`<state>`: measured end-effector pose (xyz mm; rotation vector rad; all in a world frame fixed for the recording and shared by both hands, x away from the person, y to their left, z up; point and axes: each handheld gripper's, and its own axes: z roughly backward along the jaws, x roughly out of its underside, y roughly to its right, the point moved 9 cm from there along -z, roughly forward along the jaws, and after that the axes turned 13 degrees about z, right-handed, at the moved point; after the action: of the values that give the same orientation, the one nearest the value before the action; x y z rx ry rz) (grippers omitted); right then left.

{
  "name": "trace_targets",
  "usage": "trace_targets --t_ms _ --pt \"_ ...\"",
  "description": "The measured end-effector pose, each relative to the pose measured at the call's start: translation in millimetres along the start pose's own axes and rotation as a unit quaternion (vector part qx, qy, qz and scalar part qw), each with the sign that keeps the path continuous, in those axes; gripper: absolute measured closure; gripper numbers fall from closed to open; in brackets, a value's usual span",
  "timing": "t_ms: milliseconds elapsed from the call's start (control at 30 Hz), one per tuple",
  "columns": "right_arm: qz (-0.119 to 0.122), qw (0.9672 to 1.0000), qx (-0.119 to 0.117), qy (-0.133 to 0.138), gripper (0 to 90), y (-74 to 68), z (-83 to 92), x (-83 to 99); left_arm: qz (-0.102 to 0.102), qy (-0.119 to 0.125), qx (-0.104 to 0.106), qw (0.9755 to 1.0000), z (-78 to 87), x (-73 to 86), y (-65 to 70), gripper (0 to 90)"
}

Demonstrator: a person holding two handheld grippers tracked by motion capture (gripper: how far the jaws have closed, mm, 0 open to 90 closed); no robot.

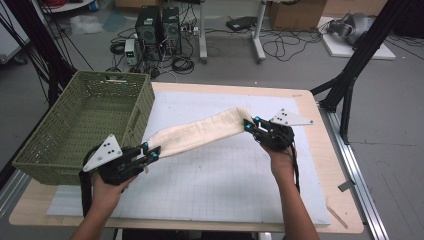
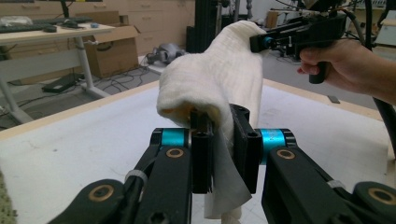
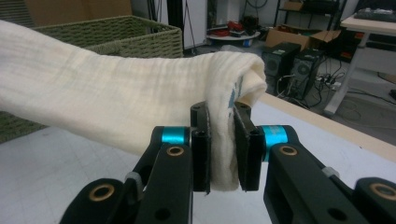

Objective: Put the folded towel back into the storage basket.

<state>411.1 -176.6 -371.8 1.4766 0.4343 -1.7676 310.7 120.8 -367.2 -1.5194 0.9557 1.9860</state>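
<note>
Cream towel (image 1: 200, 134) hangs in the air over the table (image 1: 225, 175), stretched between both tongs, not touching the mat as far as the high view shows. Left tongs (image 1: 152, 152) are clamped on the near-left end, right tongs (image 1: 248, 125) clamped on the far-right end; both gripper views show cloth pinched between the black jaws, left (image 2: 224, 140) and right (image 3: 223, 140). Long axis of the towel runs diagonally, low at the left hand, higher at the right, with a slight sag mid-span. Green wicker basket (image 1: 85, 125) sits on the left edge of the table, just beside the left tongs and directly left of the towel's lower end; its open top faces up. Left hand is clearly the nearer one to the basket, right hand well apart from it. Judged next move: swing the towel leftwards over the rim, so the right end has the longer way to travel
</note>
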Motion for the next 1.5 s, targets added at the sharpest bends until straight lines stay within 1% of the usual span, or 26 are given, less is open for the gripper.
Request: trace_targets --t_ms 200,467,533,633,667,700,733,833,900,1000,1067,1167,1467,1500 --pt "0.011 0.9999 -0.008 -0.002 78.8 -0.6 -17.7 -17.9 0.001 0.009 -0.011 0.9999 11.9 -4.8 -4.1 79.8" --pt "0.022 0.9995 -0.019 -0.007 78.8 -2.3 -43.7 -34.1 -0.001 0.015 -0.029 0.9995 25.6 -6.3 -10.8 79.8" --pt "0.024 0.9995 -0.02 -0.003 78.8 -2.4 -51.1 -39.5 0.001 0.017 -0.032 0.9993 29.2 -6.5 -12.4 79.8" --pt "0.027 0.9994 -0.023 -0.006 78.9 -3.4 -62.7 -48.3 0.003 0.024 -0.04 0.9989 35.3 -8.6 -15.5 79.8" --pt "0.029 0.9993 -0.022 0.0 79.0 -4.2 -67.1 -52.8 0.003 0.025 -0.042 0.9988 37.6 -9.3 -16.5 79.8" --pt "0.03 0.9993 -0.024 0.001 79.0 -4.4 -71.3 -55.9 0.003 0.026 -0.044 0.9987 39.3 -10.0 -17.2 79.9" --pt "0.029 0.9992 -0.027 -0.002 79.0 -5.5 -74.4 -58.0 0.004 0.028 -0.046 0.9985 41.3 -10.8 -17.9 79.9" --pt "0.038 0.9989 -0.027 -0.003 79.1 -7.1 -86.6 -68.5 0.004 0.033 -0.052 0.9981 47.4 -13.0 -20.5 79.9" --pt "0.041 0.9986 -0.031 -0.001 79.1 -8.5 -96.5 -77.7 0.005 0.038 -0.057 0.9976 51.5 -14.4 -22.6 79.9" --pt "0.044 0.9986 -0.031 0.001 79.1 -10.4 -107.9 -88.5 0.006 0.042 -0.063 0.9971 56.4 -15.8 -24.9 80.0" --pt "0.05 0.9981 -0.035 0.001 79.1 -12.4 -117.7 -96.3 0.006 0.044 -0.068 0.9967 59.3 -16.4 -26.6 80.1" --pt "0.053 0.998 -0.034 0.005 79.1 -14.5 -128.8 -105.2 0.005 0.048 -0.074 0.9961 63.8 -17.9 -29.1 80.2" --pt "0.063 0.9971 -0.043 0.002 79.2 -25.6 -163.7 -126.4 0.005 0.058 -0.096 0.9937 79.1 -22.0 -39.5 80.3" --pt "0.064 0.997 -0.042 0.006 79.3 -26.7 -166.3 -128.7 0.006 0.06 -0.098 0.9934 80.7 -22.5 -40.6 80.3"
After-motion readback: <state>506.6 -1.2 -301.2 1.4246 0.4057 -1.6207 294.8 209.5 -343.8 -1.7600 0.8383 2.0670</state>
